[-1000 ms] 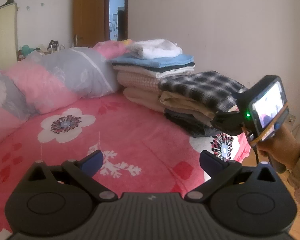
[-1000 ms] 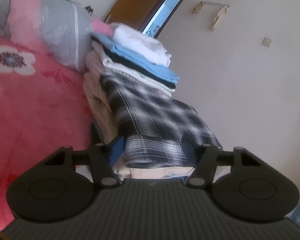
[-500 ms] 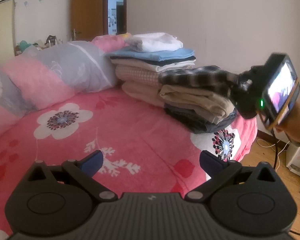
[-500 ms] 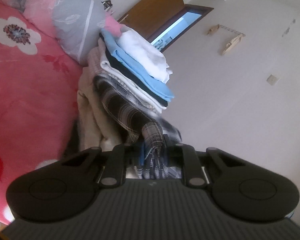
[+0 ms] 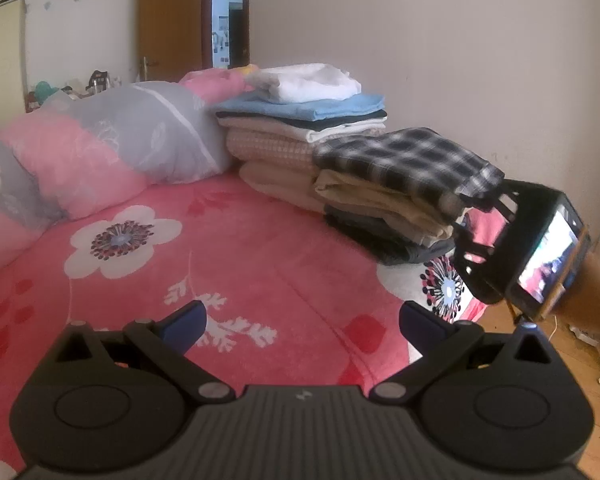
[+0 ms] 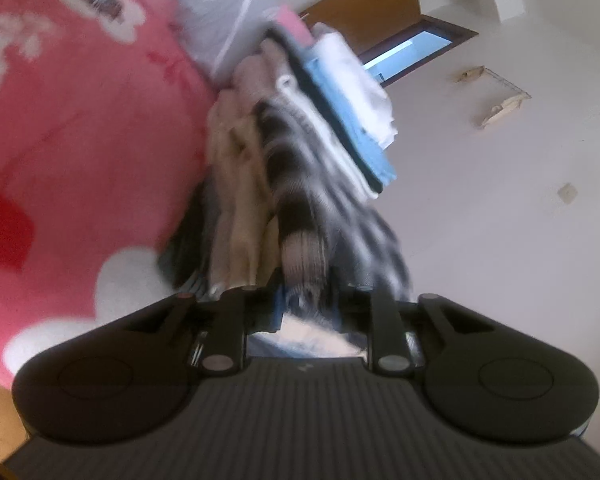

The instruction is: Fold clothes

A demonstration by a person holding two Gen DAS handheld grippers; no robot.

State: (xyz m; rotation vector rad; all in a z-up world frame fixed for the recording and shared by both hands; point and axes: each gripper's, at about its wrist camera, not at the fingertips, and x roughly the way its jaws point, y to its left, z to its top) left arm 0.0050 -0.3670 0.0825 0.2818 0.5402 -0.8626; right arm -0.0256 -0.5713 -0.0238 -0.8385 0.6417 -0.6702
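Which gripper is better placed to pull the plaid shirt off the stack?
Right. The right gripper is already clamped on the plaid shirt at its near edge, atop the stack. The left gripper is open and empty over the pink bedspread, away from the stack.

Motion blur smears the plaid shirt [image 6: 300, 216] in the right wrist view, hiding the right gripper's fingers [image 6: 274, 304].
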